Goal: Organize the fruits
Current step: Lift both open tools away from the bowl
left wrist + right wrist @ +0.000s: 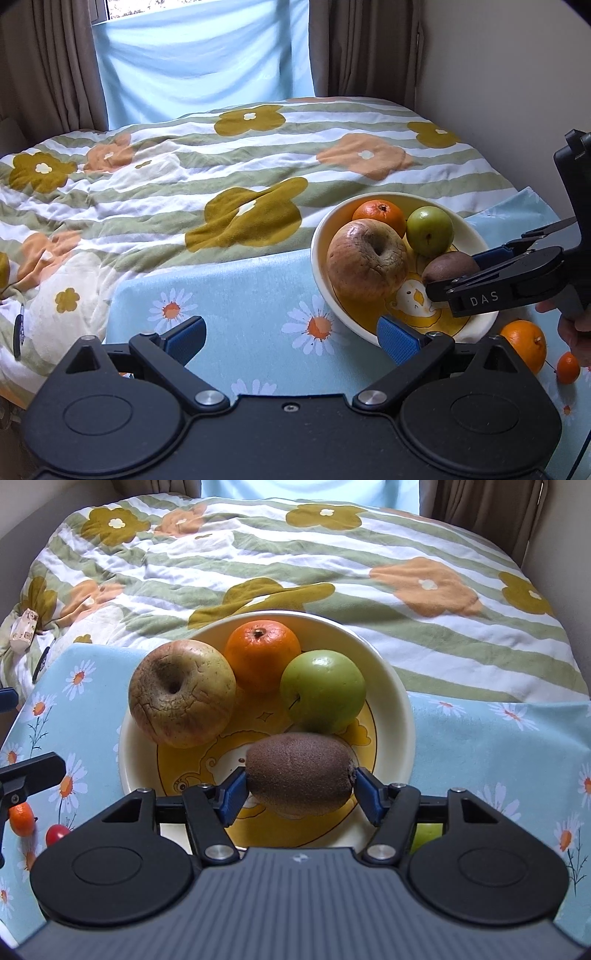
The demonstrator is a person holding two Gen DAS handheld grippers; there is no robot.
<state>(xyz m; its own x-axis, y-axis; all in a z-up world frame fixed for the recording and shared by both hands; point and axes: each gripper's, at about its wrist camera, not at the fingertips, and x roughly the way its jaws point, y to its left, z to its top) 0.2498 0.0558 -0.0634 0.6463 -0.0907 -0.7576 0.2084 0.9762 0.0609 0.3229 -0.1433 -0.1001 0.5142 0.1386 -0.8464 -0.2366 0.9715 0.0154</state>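
Here the right gripper [299, 794] clamps the kiwi [300, 774] seemingly above the bowl [400, 716]; left gripper's [291, 338] jaws apart.

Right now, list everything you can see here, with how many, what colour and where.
bowl: 1, cream with yellow cartoon centre, on the daisy cloth
wrinkled apple: 1, reddish tan, left side of the bowl
orange: 1, orange, back of the bowl
green apple: 1, green, right side of the bowl
kiwi: 1, brown, held over the bowl's near part
loose orange: 1, orange, on the cloth beside the bowl
small tangerine: 1, orange, on the cloth
cherry tomato: 1, red, next to the tangerine
daisy cloth: 1, light blue
quilt: 1, green-striped, floral, behind
curtains: brown, at the window
left gripper: open, empty
right gripper: shut on the kiwi
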